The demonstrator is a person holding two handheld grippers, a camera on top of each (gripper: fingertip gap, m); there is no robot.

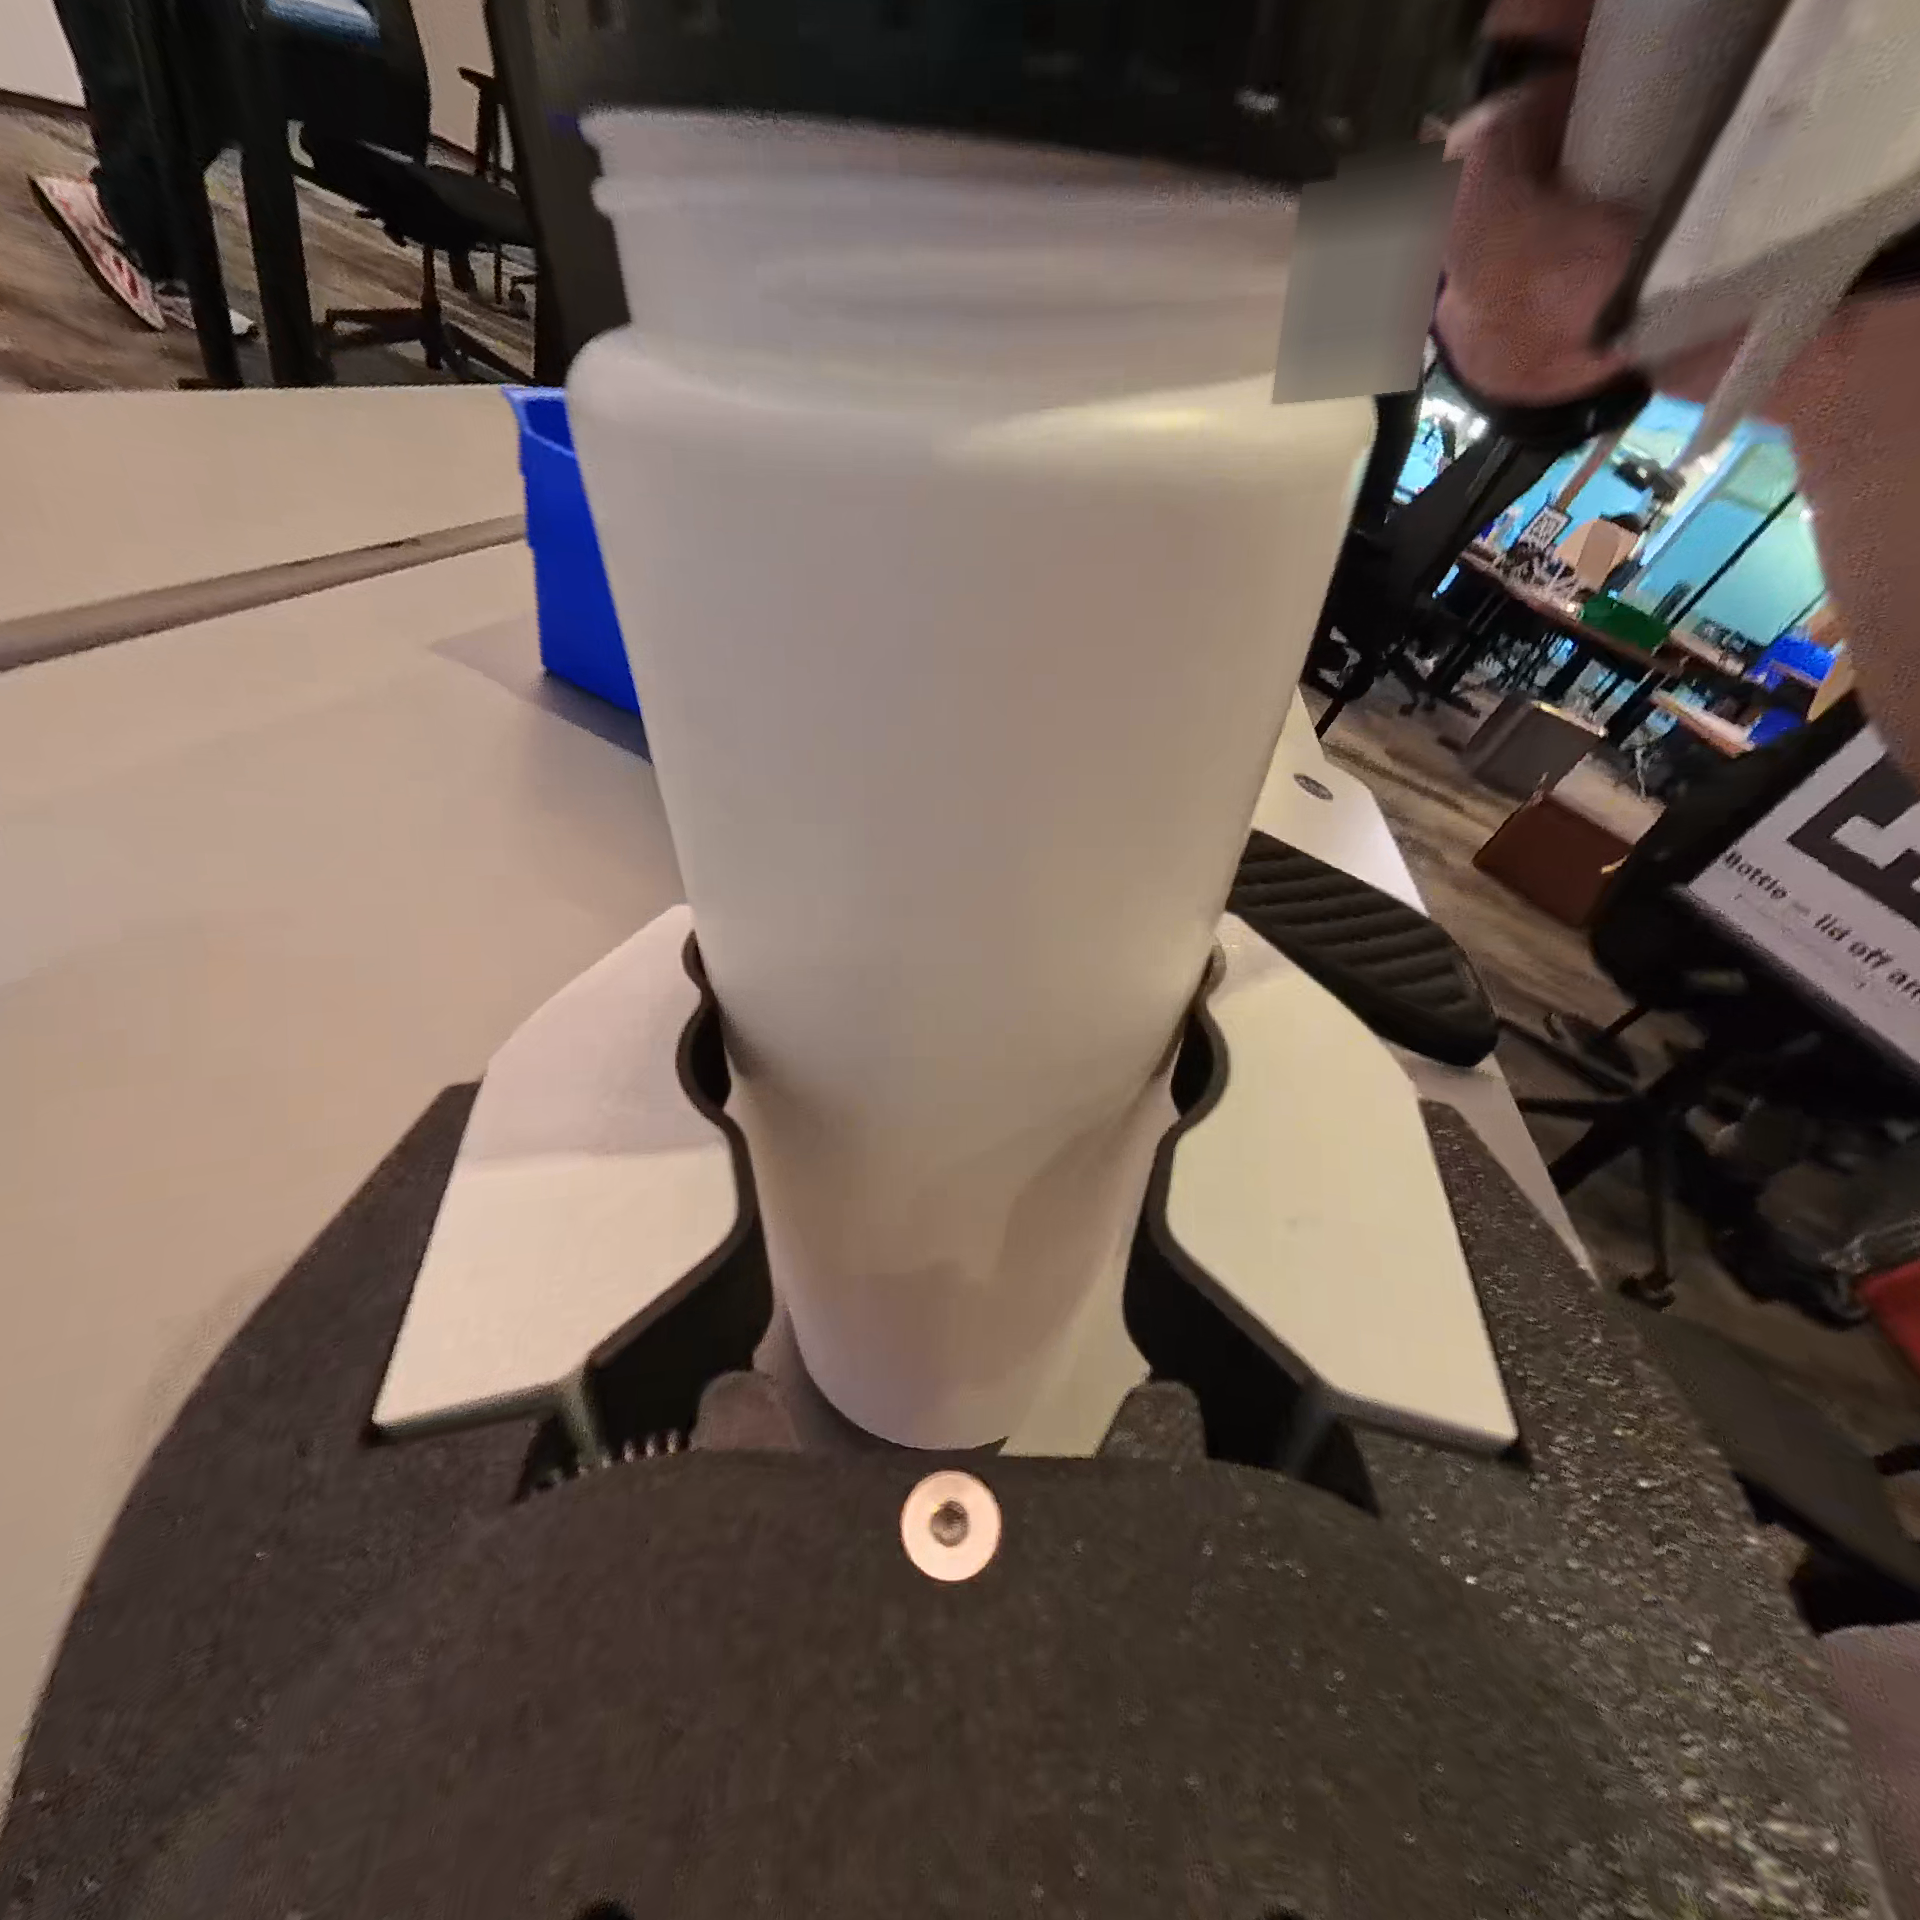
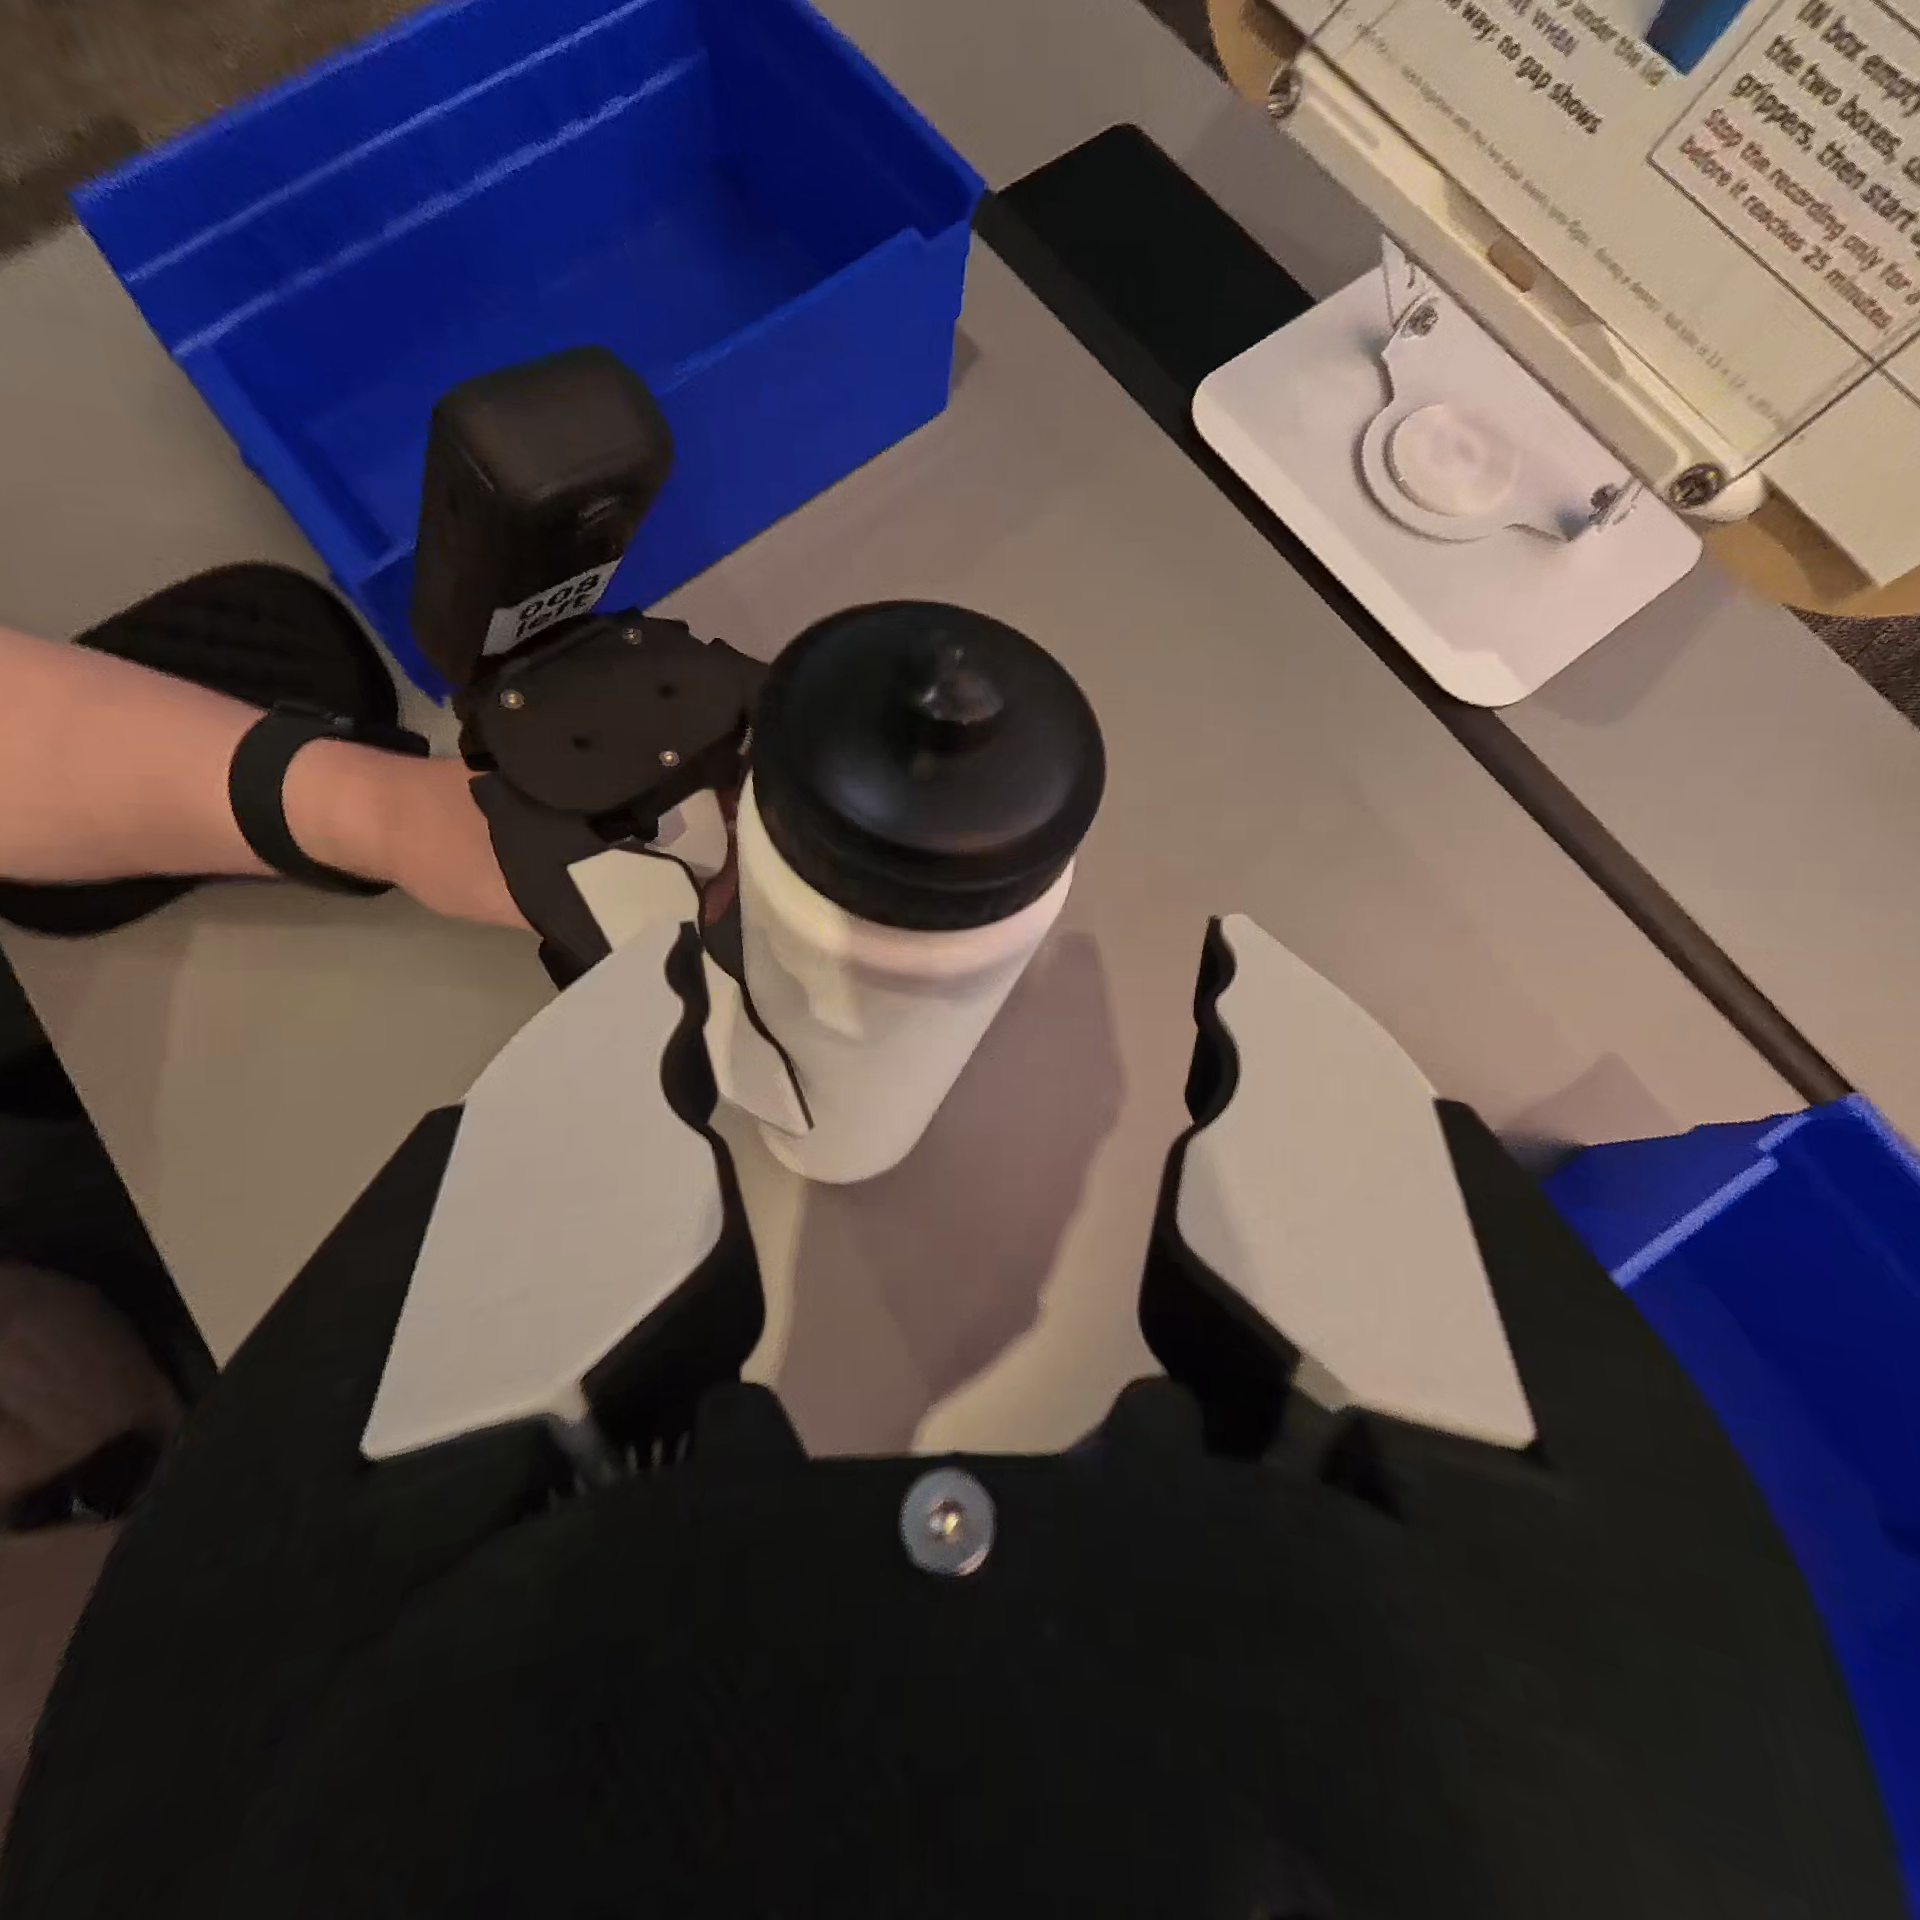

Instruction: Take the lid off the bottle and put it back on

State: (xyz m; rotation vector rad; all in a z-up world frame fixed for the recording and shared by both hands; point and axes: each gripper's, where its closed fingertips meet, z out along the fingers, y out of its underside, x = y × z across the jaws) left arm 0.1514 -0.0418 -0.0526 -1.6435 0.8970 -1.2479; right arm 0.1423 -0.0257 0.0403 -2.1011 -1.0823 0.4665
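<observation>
A white bottle (image 1: 966, 727) stands upright on the grey table (image 1: 260, 831). My left gripper (image 1: 951, 945) is shut on the bottle's lower body, with one finger on each side. The black lid (image 2: 925, 758) with a small spout knob sits on the bottle's neck. In the left wrist view the lid (image 1: 935, 62) is at the top edge, with bare screw threads (image 1: 935, 239) showing below it. My right gripper (image 2: 951, 930) is open and empty above the bottle (image 2: 883, 1029), looking down, its fingers apart from the lid. The left gripper (image 2: 613, 727) shows there too, held by a hand.
An empty blue bin (image 2: 540, 239) stands behind the bottle and shows in the left wrist view (image 1: 566, 540). A second blue bin (image 2: 1787, 1299) is at the right. A white stand base (image 2: 1455, 499) with a printed sheet (image 2: 1662, 156) stands at the far right. A black chair armrest (image 1: 1351, 935) lies past the table edge.
</observation>
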